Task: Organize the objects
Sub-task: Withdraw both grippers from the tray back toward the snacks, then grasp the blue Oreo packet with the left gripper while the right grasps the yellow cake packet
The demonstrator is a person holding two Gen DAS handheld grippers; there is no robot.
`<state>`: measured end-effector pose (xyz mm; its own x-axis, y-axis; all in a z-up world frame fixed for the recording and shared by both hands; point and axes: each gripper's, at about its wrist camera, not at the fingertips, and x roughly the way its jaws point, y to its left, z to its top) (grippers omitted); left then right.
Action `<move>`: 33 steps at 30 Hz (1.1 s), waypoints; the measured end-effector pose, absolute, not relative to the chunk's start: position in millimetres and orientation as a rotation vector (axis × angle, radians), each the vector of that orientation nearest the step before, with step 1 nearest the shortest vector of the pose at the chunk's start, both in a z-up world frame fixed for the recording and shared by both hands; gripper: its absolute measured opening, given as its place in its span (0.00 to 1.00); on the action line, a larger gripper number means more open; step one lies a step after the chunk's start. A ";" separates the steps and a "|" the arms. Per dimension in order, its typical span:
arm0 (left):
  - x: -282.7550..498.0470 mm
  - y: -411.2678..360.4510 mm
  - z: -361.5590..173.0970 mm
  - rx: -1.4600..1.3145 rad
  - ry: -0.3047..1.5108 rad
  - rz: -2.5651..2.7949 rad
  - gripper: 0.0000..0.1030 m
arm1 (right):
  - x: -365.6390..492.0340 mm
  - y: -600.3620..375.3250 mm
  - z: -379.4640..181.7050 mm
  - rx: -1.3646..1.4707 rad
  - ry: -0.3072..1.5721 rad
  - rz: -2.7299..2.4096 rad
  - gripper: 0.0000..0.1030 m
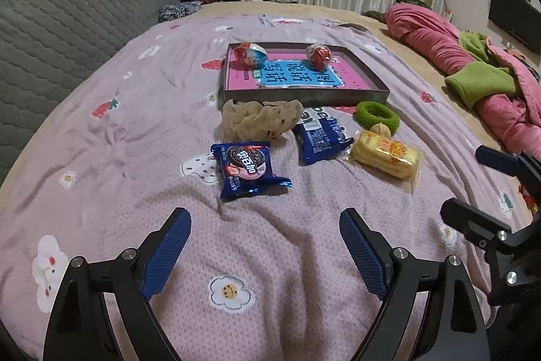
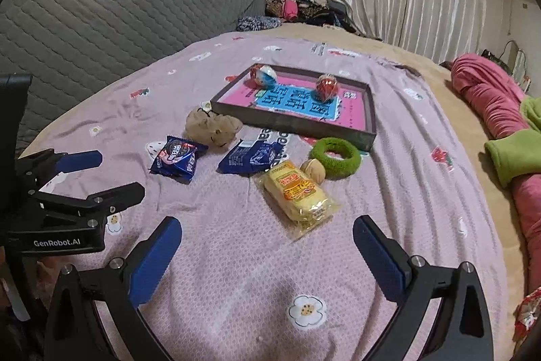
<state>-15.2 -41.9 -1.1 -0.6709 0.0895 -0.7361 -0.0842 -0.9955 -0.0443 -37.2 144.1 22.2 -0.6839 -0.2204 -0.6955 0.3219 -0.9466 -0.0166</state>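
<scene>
The yellow snack pack (image 2: pixel 297 195) lies on the bed, just ahead of the right hand-held gripper (image 2: pixel 267 234); both hand-held grippers are open and empty.

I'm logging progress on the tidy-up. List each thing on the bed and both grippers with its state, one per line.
tray: open-topped, holds two things
blue egg: in tray
red egg: in tray
Oreo pack: sealed, on blanket, outside tray
dark blue pack: on blanket, printed back up
yellow wafer pack: sealed, outside tray
green scrunchie: outside tray
beige scrunchie: crumpled against tray
left gripper: fingers open, empty
right gripper: fingers open, empty
</scene>
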 end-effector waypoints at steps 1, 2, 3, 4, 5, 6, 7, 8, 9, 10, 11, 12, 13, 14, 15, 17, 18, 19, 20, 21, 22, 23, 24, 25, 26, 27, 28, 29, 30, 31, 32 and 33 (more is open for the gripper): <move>-18.0 -42.2 -2.6 -1.227 -0.011 2.786 0.88 | -39.3 144.5 20.4 1.064 0.194 -2.629 0.99; -21.6 -42.1 -4.4 -1.223 -0.007 2.787 0.88 | -41.6 144.7 18.5 1.064 0.193 -2.626 0.99; -23.9 -42.3 -5.5 -1.226 -0.003 2.792 0.88 | -44.4 145.4 16.8 1.062 0.193 -2.630 0.99; -27.4 -42.1 -7.6 -1.230 -0.004 2.792 0.88 | -47.0 146.3 14.7 1.065 0.193 -2.633 0.99; -30.5 -41.9 -9.4 -1.236 -0.007 2.789 0.88 | -49.9 147.1 12.4 1.071 0.194 -2.632 0.99; -33.6 -41.5 -11.1 -1.242 -0.011 2.786 0.88 | -54.0 148.2 9.5 1.074 0.193 -2.633 0.99; -38.1 -40.4 -13.5 -1.248 -0.010 2.785 0.88 | -57.1 149.2 7.3 1.079 0.195 -2.636 0.99; -40.6 -39.6 -14.6 -1.254 -0.005 2.785 0.88 | -60.9 149.6 4.8 1.089 0.199 -2.635 0.99; -43.9 -38.2 -16.4 -1.257 0.004 2.786 0.88 | -65.5 150.3 2.1 1.097 0.202 -2.634 0.99; -47.4 -36.3 -18.5 -1.264 0.016 2.786 0.88 | -68.8 150.7 0.1 1.102 0.201 -2.632 0.99; -49.8 -36.1 -20.1 -1.273 0.021 2.784 0.88 | -72.0 150.5 -2.5 1.114 0.200 -2.627 0.99; -53.5 -35.2 -22.1 -1.280 0.023 2.780 0.88 | -76.5 150.4 -5.5 1.125 0.201 -2.625 0.99; -56.0 -34.6 -23.6 -1.285 0.024 2.776 0.88 | -79.5 150.0 -7.3 1.134 0.203 -2.622 0.99; -59.3 -34.1 -25.2 -1.291 0.024 2.774 0.88 | -82.7 149.7 -8.9 1.142 0.204 -2.620 0.99; -62.4 -34.0 -26.8 -1.297 0.023 2.772 0.88 | -85.8 149.6 -10.2 1.142 0.205 -2.617 0.99; -69.6 -34.0 -29.2 -1.309 0.007 2.760 0.88 | -92.1 149.4 -13.8 1.162 0.205 -2.614 0.99; -73.5 -33.7 -30.3 -1.315 0.009 2.757 0.88 | -94.8 149.3 -15.2 1.168 0.202 -2.611 0.99; -77.3 -33.1 -31.3 -1.320 0.012 2.757 0.88 | -99.0 149.6 -17.6 1.179 0.197 -2.606 0.99; -80.9 -32.7 -32.6 -1.324 0.014 2.755 0.88 | -100.9 149.5 -18.8 1.182 0.198 -2.607 0.99; -84.5 -32.6 -33.9 -1.329 0.013 2.753 0.88 | -104.4 149.3 -21.2 1.191 0.203 -2.606 0.99; -87.7 -32.5 -34.9 -1.331 0.011 2.752 0.88 | -107.0 149.0 -22.8 1.201 0.206 -2.608 0.99; -91.9 -32.0 -35.9 -1.332 0.013 2.754 0.88 | -109.2 148.6 -24.0 1.203 0.206 -2.610 0.99; -94.2 -32.5 -36.3 -1.335 0.012 2.757 0.88 | -112.5 148.4 -25.7 1.206 0.195 -2.600 0.99; -96.7 -32.9 -36.9 -1.334 0.006 2.761 0.88 | -115.2 148.4 -26.8 1.211 0.186 -2.597 0.99; -99.7 -33.6 -38.3 -1.338 0.003 2.763 0.88 | -117.4 149.0 -27.7 1.212 0.180 -2.598 0.99; -103.1 -34.4 -40.2 -1.348 0.000 2.763 0.88 | -121.0 149.8 -29.1 1.220 0.170 -2.595 0.99; -104.4 -35.5 -41.5 -1.351 -0.004 2.762 0.88 | -122.7 150.3 -30.0 1.226 0.164 -2.598 0.99; -107.1 -36.3 -43.2 -1.355 -0.006 2.763 0.88 | -124.1 150.1 -30.3 1.224 0.157 -2.597 0.98; -110.4 -37.4 -45.7 -1.367 -0.012 2.761 0.88 | -126.3 149.9 -31.5 1.229 0.146 -2.585 0.97; -112.1 -38.3 -47.1 -1.374 -0.018 2.759 0.88 | -127.8 149.8 -32.4 1.230 0.148 -2.593 0.96; -113.8 -39.4 -48.6 -1.377 -0.026 2.757 0.88 | -129.5 149.8 -33.4 1.231 0.152 -2.593 0.92; -115.2 -40.5 -50.2 -1.380 -0.029 2.757 0.88 | -131.6 149.7 -34.8 1.243 0.147 -2.588 0.90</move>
